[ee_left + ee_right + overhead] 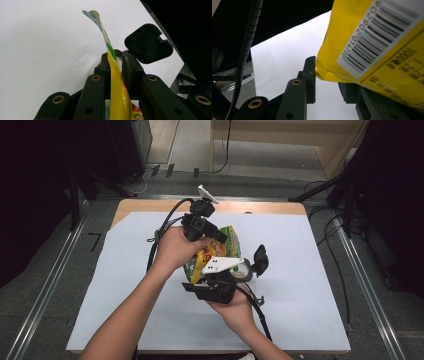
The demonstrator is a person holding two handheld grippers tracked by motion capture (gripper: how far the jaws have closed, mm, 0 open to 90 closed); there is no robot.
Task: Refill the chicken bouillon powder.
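I have a yellow snack packet (220,254) lifted off the white sheet (310,310) that covers the table, and everything here I place against that packet. My left gripper (212,236) comes onto it from the far side; in the left gripper view its jaws are pressed together on the packet's flat sealed edge (117,85), pinching the film thin between the pads, with the green-striped tip of the seal (98,22) curling free above them. My right gripper (212,287) holds the near side of the packet; in the right gripper view the printed face with its barcode (372,37) lies over one jaw, and the other jaw stands against the packet's folded corner, but the pad contact itself is covered by the film, so I cannot tell whether that pair really bites or merely cradles it. Just to the right of the packet, down on the sheet, sits a small round container (243,270) with its black hinged lid (260,258) flipped up. I judge the packet light, soft and crinkly, its glossy film slippery under hard pads and its contents likely brittle. So the place to take hold is the crimped seam or a corner, where the film is doubled and stiff, not the puffed middle. Pulling the two seams apart calls for firm pinches and a steady, gentle tug.
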